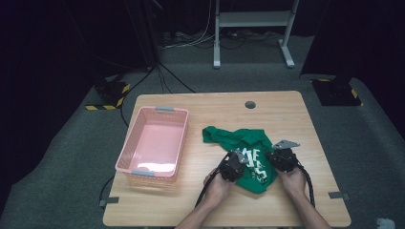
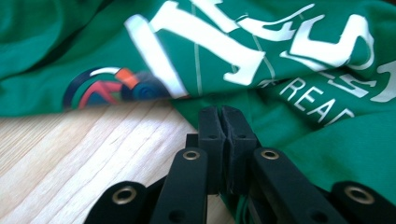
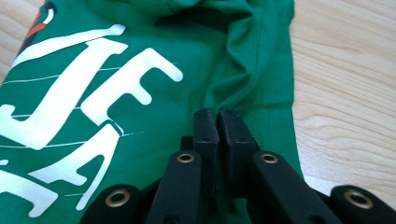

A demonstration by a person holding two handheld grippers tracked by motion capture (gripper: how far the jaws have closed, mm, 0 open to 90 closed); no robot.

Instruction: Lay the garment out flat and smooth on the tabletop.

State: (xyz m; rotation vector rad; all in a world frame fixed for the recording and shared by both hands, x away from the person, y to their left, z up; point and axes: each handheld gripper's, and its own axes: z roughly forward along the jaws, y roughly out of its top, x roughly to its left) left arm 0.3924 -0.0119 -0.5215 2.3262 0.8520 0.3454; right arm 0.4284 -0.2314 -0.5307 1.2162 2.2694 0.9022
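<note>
Both grippers' fingers (image 2: 222, 122) pinch the green shirt (image 1: 241, 143).

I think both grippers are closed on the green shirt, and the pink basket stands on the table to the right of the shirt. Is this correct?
Not quite. The pink basket stands to the left of the green shirt, not the right, as the high view shows. The rest holds: the left gripper and the right gripper are both closed on the shirt, and the basket is on the table.

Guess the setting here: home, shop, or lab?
Likely a lab recording bay: black curtains, hazard-taped floor plates, loose cables, one wooden table with a pink basket and green T-shirt.
</note>
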